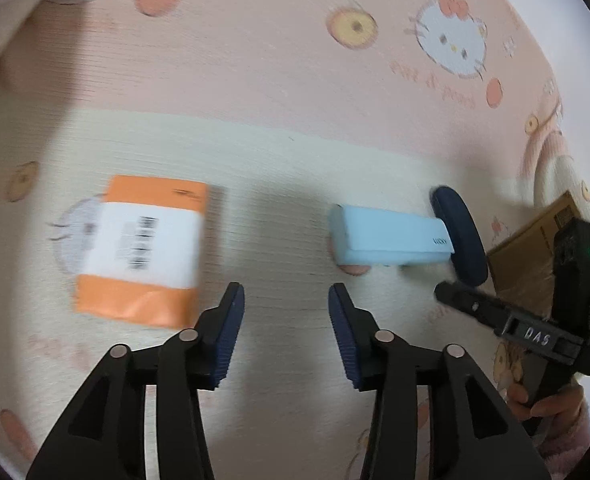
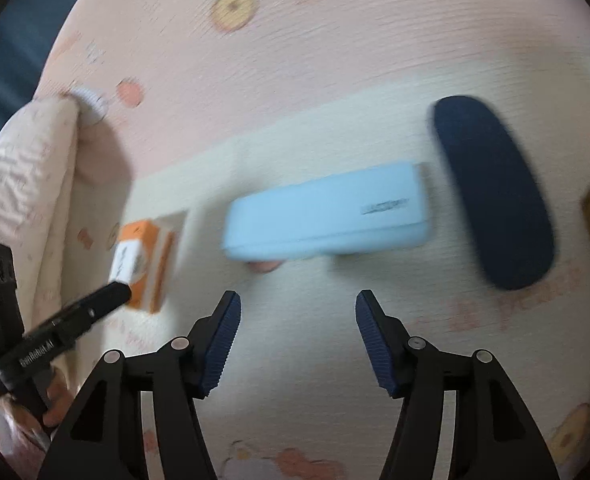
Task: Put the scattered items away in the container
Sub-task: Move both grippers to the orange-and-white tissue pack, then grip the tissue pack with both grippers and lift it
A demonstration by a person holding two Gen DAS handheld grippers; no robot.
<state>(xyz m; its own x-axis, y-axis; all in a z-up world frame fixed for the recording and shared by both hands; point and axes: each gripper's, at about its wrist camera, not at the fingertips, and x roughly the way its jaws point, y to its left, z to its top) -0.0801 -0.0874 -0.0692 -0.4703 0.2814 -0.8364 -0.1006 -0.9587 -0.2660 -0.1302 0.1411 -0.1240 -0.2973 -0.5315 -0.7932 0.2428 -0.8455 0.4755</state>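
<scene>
The left gripper [image 1: 286, 334] hangs above a pink and cream cartoon-print bed sheet [image 1: 255, 80], its blue-padded fingers [image 1: 231, 336] spread wide with nothing between them. Ahead and to its left lies a flat orange rectangular box with a white barcode label [image 1: 143, 250]. Ahead to its right rests a long pale blue hard case [image 1: 391, 240], its far end just beside a dark navy oval case [image 1: 461, 236]. A brown cardboard box [image 1: 535, 248] sits at the right edge, partly hidden by the right gripper [image 2: 298, 338], whose fingers [image 2: 375, 344] also stand wide apart and empty, pointing toward the pale blue case [image 2: 327, 216]
</scene>
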